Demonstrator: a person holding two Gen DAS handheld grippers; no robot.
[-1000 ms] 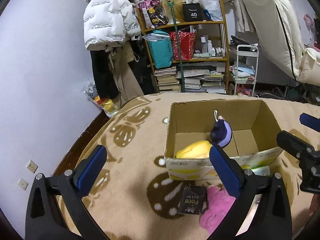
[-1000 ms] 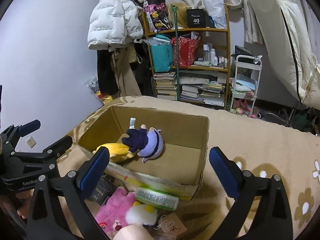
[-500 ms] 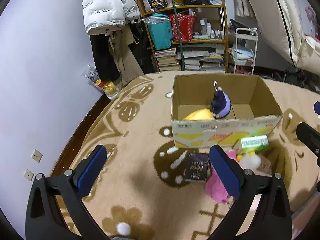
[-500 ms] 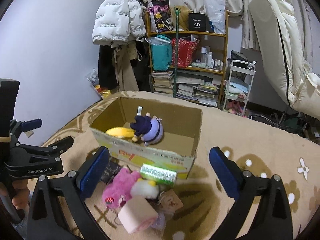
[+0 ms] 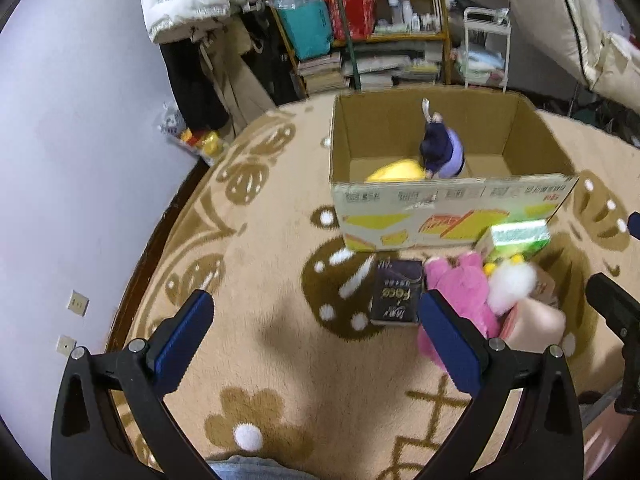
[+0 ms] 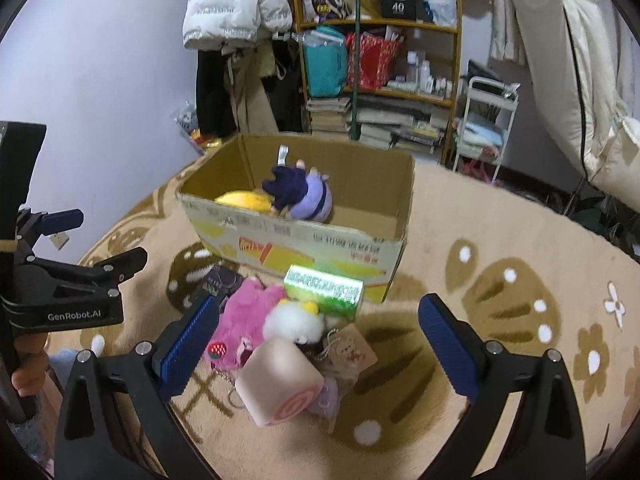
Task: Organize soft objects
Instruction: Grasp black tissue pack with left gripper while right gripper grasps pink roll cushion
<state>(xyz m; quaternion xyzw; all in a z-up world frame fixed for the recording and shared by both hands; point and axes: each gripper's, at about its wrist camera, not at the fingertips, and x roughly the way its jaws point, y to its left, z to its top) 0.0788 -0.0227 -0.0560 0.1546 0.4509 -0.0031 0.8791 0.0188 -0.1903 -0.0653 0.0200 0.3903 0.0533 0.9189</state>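
An open cardboard box (image 5: 452,212) (image 6: 304,248) stands on the beige patterned blanket. Inside lie a yellow plush (image 5: 396,170) (image 6: 244,202) and a purple doll (image 5: 442,154) (image 6: 308,196). In front of the box sits a pile: a pink plush (image 5: 460,292) (image 6: 248,320), a white fluffy toy (image 5: 512,284) (image 6: 294,322), a pink roll-cake cushion (image 6: 278,380) (image 5: 532,324), a green packet (image 6: 324,290) (image 5: 516,234) and a dark packet (image 5: 396,294). My left gripper (image 5: 316,340) is open and empty, left of the pile. My right gripper (image 6: 316,344) is open and empty, above the pile.
A cluttered shelf (image 6: 380,64) with books and bags stands behind the bed. A white jacket (image 6: 236,4) hangs at the wall. A white trolley (image 6: 486,120) is at the right. The left gripper's body (image 6: 68,292) shows in the right wrist view.
Both grippers have pulled back and risen away from the box, so the pile in front of it now shows in full. Both stay open.
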